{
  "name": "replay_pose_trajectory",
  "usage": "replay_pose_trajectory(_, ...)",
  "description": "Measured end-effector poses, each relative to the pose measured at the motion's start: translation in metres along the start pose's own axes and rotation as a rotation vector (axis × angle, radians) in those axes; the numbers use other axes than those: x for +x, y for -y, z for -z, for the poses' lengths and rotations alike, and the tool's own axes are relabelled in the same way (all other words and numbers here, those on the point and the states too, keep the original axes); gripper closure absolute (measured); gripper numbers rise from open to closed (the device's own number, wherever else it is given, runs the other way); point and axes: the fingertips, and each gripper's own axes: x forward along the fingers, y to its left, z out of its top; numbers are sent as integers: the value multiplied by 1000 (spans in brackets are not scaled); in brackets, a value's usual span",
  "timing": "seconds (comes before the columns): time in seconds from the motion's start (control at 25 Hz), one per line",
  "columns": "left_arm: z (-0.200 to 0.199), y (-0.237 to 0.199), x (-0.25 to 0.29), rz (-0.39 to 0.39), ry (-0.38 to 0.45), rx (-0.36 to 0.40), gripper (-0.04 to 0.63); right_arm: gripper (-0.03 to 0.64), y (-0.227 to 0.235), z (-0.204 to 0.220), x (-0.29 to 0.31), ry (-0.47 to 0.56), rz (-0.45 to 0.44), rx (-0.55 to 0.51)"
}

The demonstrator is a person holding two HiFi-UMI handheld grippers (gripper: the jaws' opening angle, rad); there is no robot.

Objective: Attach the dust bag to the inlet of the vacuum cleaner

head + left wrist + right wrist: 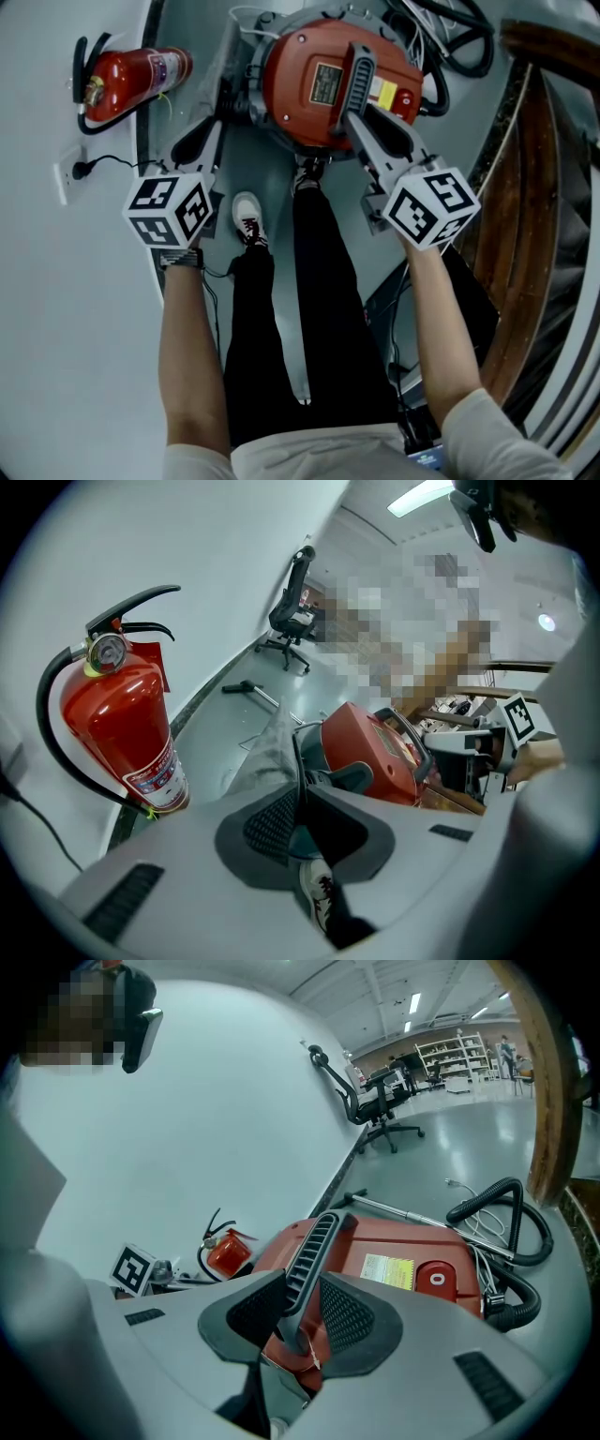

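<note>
The red vacuum cleaner (314, 89) stands on the floor ahead of my feet, its black ribbed handle (309, 1251) running across its top. My right gripper (298, 1312) is shut on that handle, one pad against each side; the head view shows it (356, 101) reaching onto the lid. My left gripper (228, 105) is at the vacuum's left side. Its jaws stand nearly together on the thin edge of the grey dust bag (267, 752), which rises from between the pads beside the red body (370, 752). The inlet itself is hidden.
A red fire extinguisher (131, 75) leans at the wall on the left (122, 724). A black hose and cables (459, 47) coil behind the vacuum. My legs and a white shoe (248, 217) are just below it. A wooden frame (534, 187) stands at the right.
</note>
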Motion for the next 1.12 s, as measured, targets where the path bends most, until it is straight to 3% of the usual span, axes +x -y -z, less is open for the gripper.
replay_pose_trajectory(1.12, 4, 17, 8, 78, -35, 5, 558, 495, 0, -1, 0, 2, -9, -8)
